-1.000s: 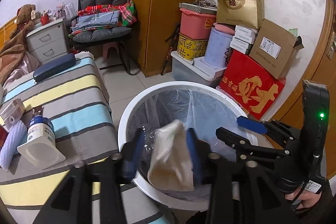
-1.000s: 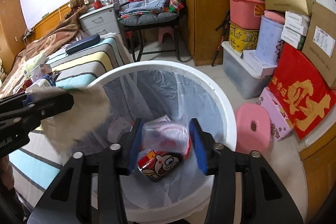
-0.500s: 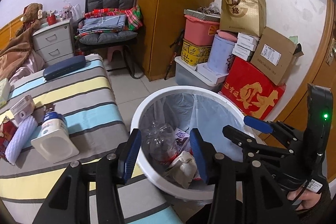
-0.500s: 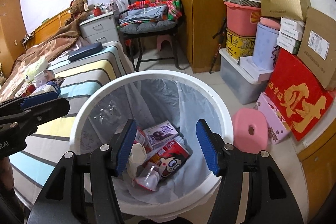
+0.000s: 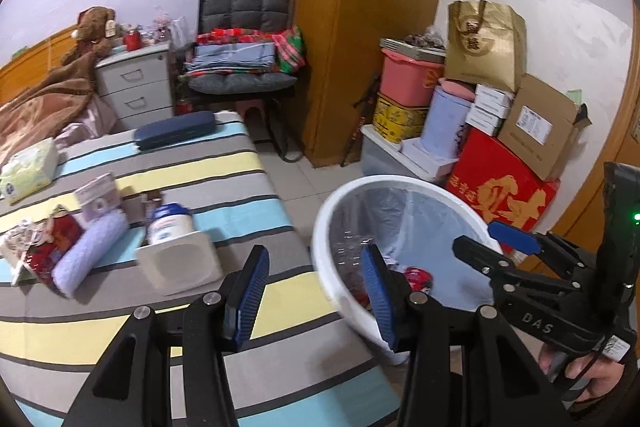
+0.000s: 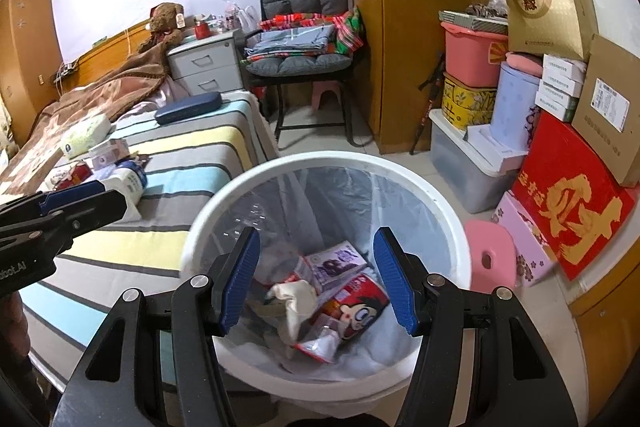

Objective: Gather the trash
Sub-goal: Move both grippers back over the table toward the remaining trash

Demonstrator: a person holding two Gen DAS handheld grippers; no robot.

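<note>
Both of my grippers are empty with jaws spread wide. My right gripper (image 6: 316, 279) hangs over the white trash bin (image 6: 448, 195), which stands on the tiled floor just beside the striped bed (image 6: 208, 151). Through its blue pads I look straight down into the clear liner, where the collected trash lies at the bottom: a crumpled cream tissue (image 6: 294, 301), a red cartoon snack wrapper (image 6: 354, 309) touching it, and a purple-printed packet (image 6: 334, 263) behind them. My left gripper (image 5: 314, 297) sits over the edge of the bed, its right pad overlapping the bin's near rim (image 5: 324, 227) in view, its left pad above the striped cover. On the bed I see more items: a white bottle with a blue label (image 5: 170, 227) lying on its side, a lavender rolled cloth (image 5: 90, 253), a red packet (image 5: 50, 247), a small pink-and-white box (image 5: 98, 193), a green tissue pack (image 5: 30, 171) and a dark blue case (image 5: 174, 130) farther back. From the left camera my right gripper shows at the right, over the bin.
</note>
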